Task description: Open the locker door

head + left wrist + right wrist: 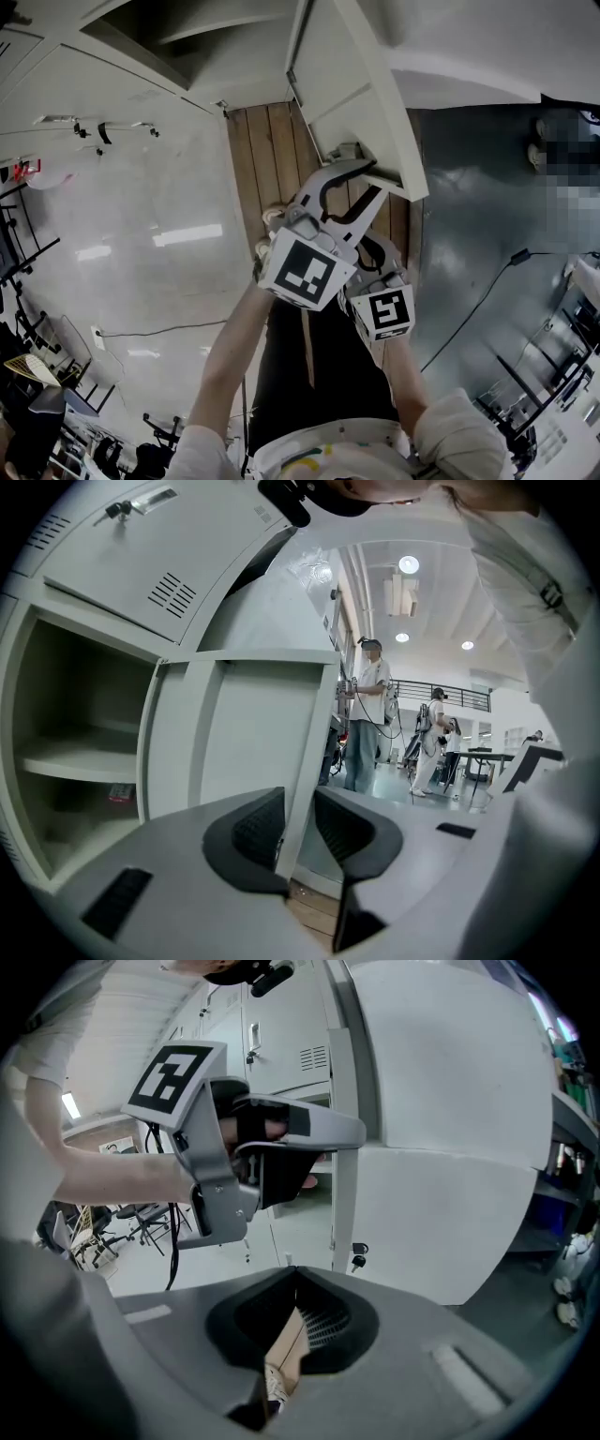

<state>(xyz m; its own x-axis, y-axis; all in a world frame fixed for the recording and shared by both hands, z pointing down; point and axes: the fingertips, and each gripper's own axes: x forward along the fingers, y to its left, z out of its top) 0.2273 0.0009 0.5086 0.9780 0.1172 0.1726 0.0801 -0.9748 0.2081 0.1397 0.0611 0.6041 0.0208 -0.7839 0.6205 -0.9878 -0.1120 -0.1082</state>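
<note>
Locker door (253, 733) stands part open, its free edge pinched in the left tool (298, 832).
Right tool (295, 1321) hangs closed and empty just beside it. The swing looks well along; next it wants a wider pull without the thin edge slipping. A shelf (80, 761) shows inside; people (366, 724) stand well apart, out of the way.

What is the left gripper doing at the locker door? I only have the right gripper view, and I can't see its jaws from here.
Observer: The left gripper is clamped on the locker door. The door's free edge runs between its pads.
Operator: How far open is the door?
Observer: It stands well clear of the frame, and the compartment behind it is open to view.
Operator: Anything inside?
Observer: A shelf crosses it partway up.
</note>
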